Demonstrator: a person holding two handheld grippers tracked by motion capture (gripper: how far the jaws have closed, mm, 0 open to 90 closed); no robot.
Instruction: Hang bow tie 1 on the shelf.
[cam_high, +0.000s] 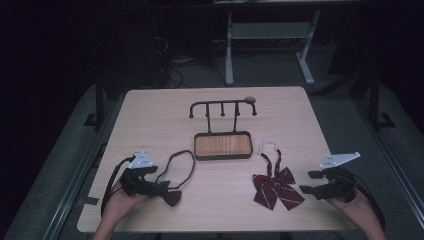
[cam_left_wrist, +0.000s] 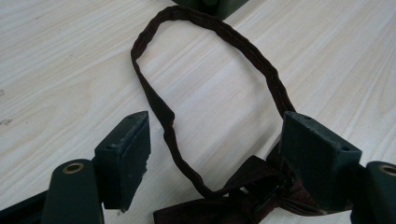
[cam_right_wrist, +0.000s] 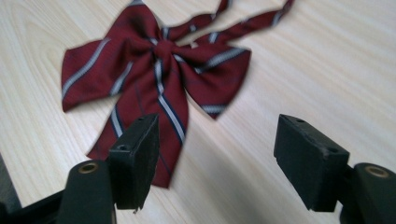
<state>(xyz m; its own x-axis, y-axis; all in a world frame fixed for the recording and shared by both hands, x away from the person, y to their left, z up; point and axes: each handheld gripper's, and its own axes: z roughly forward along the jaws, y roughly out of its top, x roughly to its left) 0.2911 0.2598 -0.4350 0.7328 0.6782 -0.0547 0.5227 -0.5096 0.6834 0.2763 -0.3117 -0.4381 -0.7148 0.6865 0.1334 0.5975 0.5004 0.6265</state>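
Brown bow tie (cam_high: 172, 196) lies between the wide-open left gripper (cam_high: 162, 188); striped red bow tie (cam_high: 276, 188) lies just left of the open, empty right gripper (cam_high: 306, 182). Rack (cam_high: 223, 108) hooks bare; nothing hung yet.

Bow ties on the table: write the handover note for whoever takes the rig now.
Left hand-held gripper: open, at the dark brown bow tie; its neck loop lies flat between the jaws, ungripped.
Right hand-held gripper: open, beside the striped red bow tie, not touching.
Hook rack and its tray stand behind, with nothing hung.
Done: nothing lifted.
Left: probably grip each tie and hang it on the rack.
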